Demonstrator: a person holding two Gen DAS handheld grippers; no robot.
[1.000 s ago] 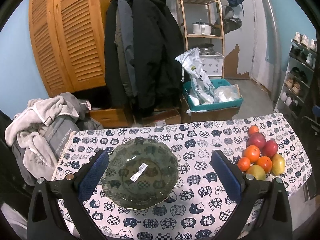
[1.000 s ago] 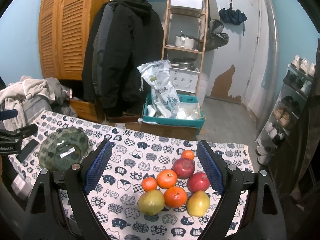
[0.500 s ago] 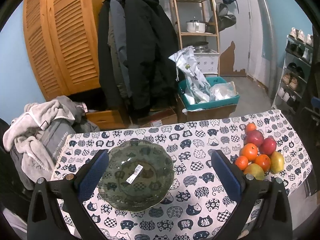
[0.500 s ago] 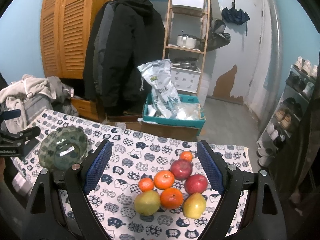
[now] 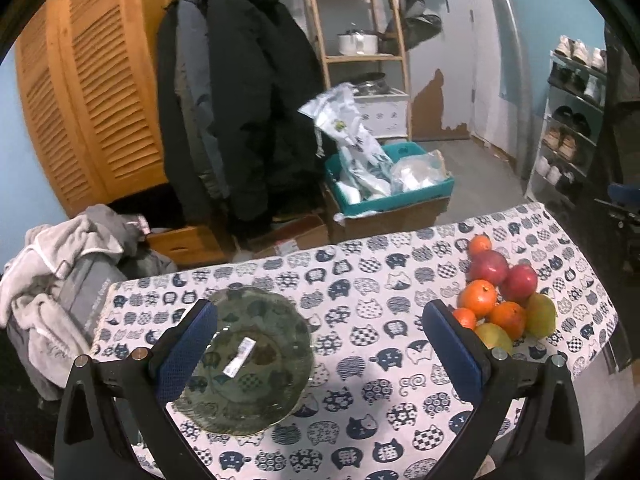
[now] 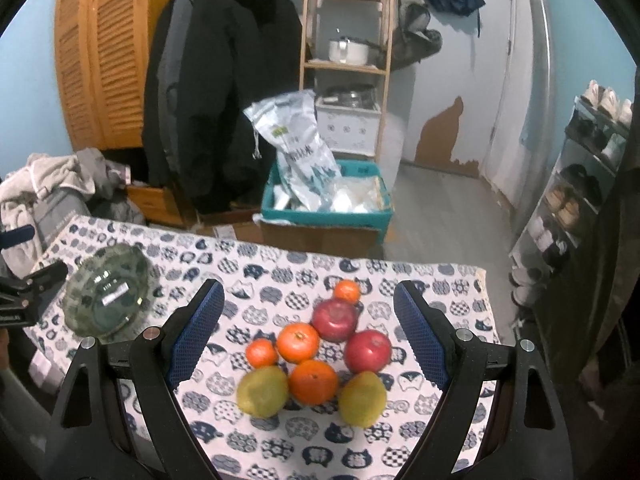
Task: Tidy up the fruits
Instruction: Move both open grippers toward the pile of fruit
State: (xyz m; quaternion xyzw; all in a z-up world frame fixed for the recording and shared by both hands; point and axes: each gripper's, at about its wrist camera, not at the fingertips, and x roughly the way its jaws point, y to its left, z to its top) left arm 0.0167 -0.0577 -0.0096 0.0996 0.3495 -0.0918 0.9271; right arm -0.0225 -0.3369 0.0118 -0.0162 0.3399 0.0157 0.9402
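A green glass bowl (image 5: 244, 360) with a white label sits on the left of the cat-print tablecloth (image 5: 360, 320); it also shows in the right wrist view (image 6: 106, 290). A pile of fruit lies on the right: two red apples (image 6: 334, 318), several oranges (image 6: 298, 342) and two yellow-green pears (image 6: 262, 392). The same pile shows in the left wrist view (image 5: 500, 296). My left gripper (image 5: 318, 344) is open above the bowl's right side. My right gripper (image 6: 308, 336) is open above the fruit pile, holding nothing.
Behind the table stand a teal crate (image 6: 324, 208) with plastic bags on a cardboard box, dark coats (image 5: 240, 112) on a rail, a wooden shelf (image 6: 346, 56) and a shoe rack (image 5: 576, 120). Clothes (image 5: 52, 280) are heaped at the left.
Both grippers have risen a little and tilted; the table sits lower in each view. The right gripper now frames the fruit pile more centrally. Nothing has been grasped.
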